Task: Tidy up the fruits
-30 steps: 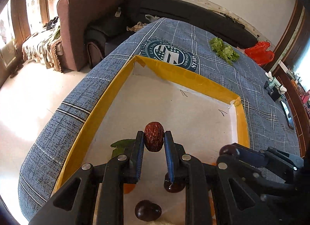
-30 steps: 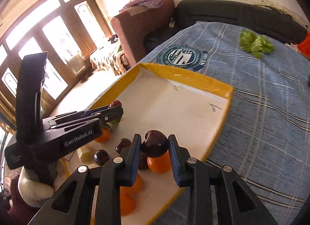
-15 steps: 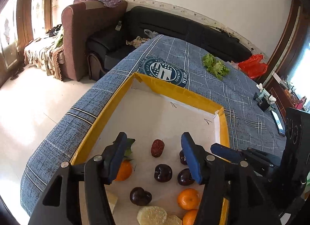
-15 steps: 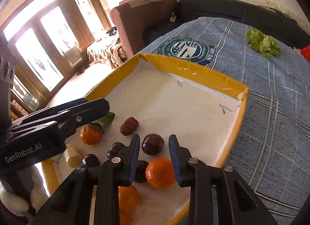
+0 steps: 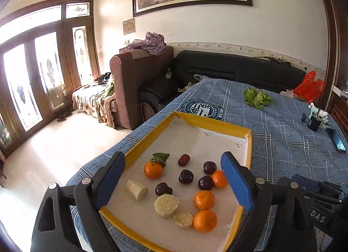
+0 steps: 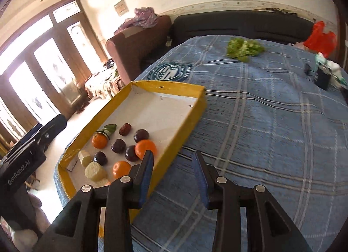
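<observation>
I see a sunlit living room with a black sofa [image 5: 239,71] behind the blue plaid tablecloth [image 5: 282,134], where the yellow-rimmed tray [image 5: 150,136] sits near the left edge. Tangerines [image 5: 153,169], dark plums [image 5: 186,176], and a red date [image 5: 184,160] lie in the tray's near half. My left gripper [image 5: 171,178] hangs spread wide and empty above them; my right gripper [image 6: 174,173] is released beside the tray's right rim.

My right hand-held gripper [image 6: 174,170] hides the near tangerines [image 6: 121,168] and tray [image 6: 189,119] corner; the lettuce [image 6: 243,48] is blurred; the picture edge cuts my left hand-held gripper [image 5: 173,178].
</observation>
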Motion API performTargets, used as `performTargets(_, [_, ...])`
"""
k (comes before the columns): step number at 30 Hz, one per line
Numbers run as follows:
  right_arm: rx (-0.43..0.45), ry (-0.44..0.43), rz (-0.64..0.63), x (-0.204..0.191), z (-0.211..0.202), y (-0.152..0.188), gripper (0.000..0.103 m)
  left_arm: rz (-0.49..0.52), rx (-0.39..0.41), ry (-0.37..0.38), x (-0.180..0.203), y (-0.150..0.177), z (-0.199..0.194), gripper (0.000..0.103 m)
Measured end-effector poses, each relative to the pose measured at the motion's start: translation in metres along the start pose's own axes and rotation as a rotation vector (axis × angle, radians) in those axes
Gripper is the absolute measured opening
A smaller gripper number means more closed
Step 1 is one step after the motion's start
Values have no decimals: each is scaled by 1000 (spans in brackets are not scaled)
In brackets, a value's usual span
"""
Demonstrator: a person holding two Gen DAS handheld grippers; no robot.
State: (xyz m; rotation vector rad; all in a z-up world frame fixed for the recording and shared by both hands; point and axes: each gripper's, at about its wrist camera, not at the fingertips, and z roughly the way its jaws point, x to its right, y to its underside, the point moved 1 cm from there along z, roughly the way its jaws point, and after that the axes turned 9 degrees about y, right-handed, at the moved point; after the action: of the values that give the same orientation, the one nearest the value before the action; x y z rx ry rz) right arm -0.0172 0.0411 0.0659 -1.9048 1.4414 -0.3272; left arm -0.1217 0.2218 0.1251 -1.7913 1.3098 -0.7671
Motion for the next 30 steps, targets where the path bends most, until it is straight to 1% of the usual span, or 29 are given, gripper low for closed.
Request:
performTargets(2, [20, 27, 24, 10, -12, 10, 46, 13, -1, 12, 14, 8, -8, 94])
performTargets(4, [39, 61, 32, 18, -22, 18, 49, 35, -6, 24, 29, 13, -12, 95])
performTargets(6, [53, 93, 43, 29, -32, 27, 50, 59, -11, 31, 41, 16, -17, 95])
performTargets(9, [64, 107, 86, 45, -43, 36, 50, 71, -22, 50, 54, 21, -21, 95])
performTargets(15, [78, 141, 162, 68, -54, 53, 52, 5, -112, 124, 66, 36, -15, 95])
performTargets(17, [77, 146, 175, 72, -56, 56, 52, 18, -105, 130, 72, 41, -19, 95])
performTargets(20, [84, 156, 180, 76, -59, 60, 52, 52, -65, 116, 77, 42, -29, 95])
performTargets(22, [90, 163, 177, 77, -59, 62, 53, 56, -49, 116, 78, 43, -32, 95])
performTargets(30, [89, 176, 145, 68, -57, 68, 55, 57, -81, 145, 83, 50, -27, 95])
